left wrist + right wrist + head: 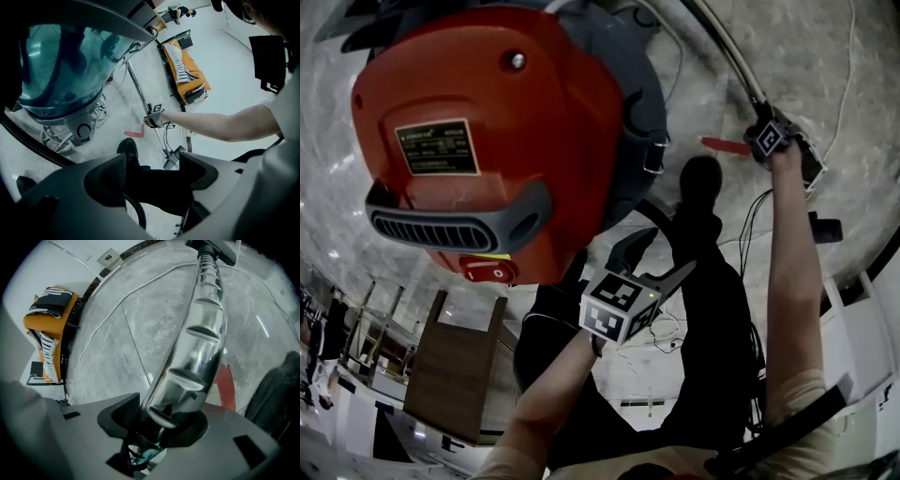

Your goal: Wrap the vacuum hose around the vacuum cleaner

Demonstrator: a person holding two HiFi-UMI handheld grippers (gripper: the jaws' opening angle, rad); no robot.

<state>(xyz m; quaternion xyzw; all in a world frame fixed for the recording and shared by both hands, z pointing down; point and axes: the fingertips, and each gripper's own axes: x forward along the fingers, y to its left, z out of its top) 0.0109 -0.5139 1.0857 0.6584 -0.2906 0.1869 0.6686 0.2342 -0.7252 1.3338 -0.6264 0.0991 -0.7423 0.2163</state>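
The vacuum cleaner [487,122] fills the head view's upper left with its red top and grey handle; the left gripper view shows its teal see-through canister [61,61]. A black ribbed hose [33,145] runs beneath it. My left gripper [656,255] [154,173] hangs beside the vacuum, open, with only a dark trouser leg behind its pads. Far right, my right gripper [759,117] [171,420] [152,117] points down at the floor, shut on the end of the chrome metal tube [201,338] [722,47], which fills the gap between its jaws.
A person's dark leg and shoe [698,187] stand between the two grippers. A red tape mark [727,145] [226,385] lies on the marble floor. White cables [844,84] trail nearby. An orange cart with striped cloth [187,75] [49,333] stands farther off.
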